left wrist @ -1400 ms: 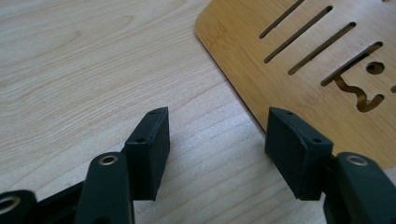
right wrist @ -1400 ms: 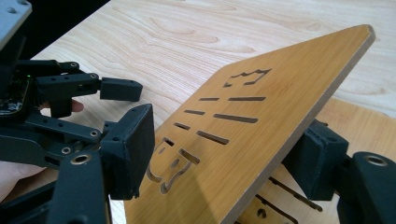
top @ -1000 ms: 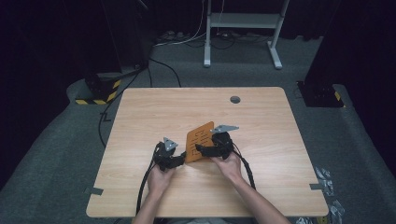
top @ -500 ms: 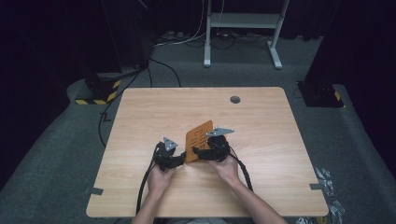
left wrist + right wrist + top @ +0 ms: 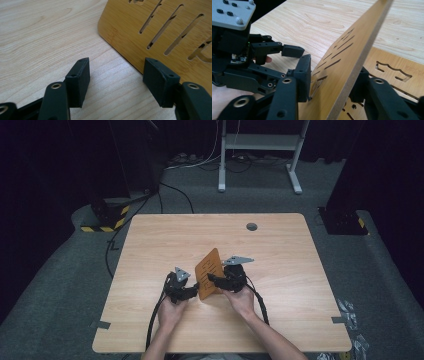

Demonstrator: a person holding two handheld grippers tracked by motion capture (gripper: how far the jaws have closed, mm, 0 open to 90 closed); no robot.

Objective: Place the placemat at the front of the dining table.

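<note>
Two grippers work near the front middle of the light wooden table (image 5: 150, 320), one in each of the person's hands. The right gripper (image 5: 216, 281) holds a thin bamboo-coloured board (image 5: 210, 272) with long cut slots, tilted up on edge. In the right gripper view the board (image 5: 347, 67) passes between the two black jaws, the left pad (image 5: 303, 77) against its slotted face and the other jaw behind it; these jaws have just been closing, and they now look clamped on the board. A second flat board (image 5: 397, 72) of the same wood, with cut-out shapes, lies on the table beneath and beyond the raised one.

The left gripper (image 5: 194, 291) sits just beside the raised board's lower edge. In the left gripper view its two jaws stand apart with bare table between them; they have just been opening a little. One pad (image 5: 80, 77) rests over plain tabletop, the other (image 5: 160, 80) lies right at the board's (image 5: 140, 30) rounded lower corner, whether touching it cannot be told. At least four slanted slots show in that board's face there.

Farther back, a single round grey grommet (image 5: 251, 226) sits in the tabletop near its far edge. Beyond the table, on the grey floor, stands one white metal frame (image 5: 260, 150).
</note>
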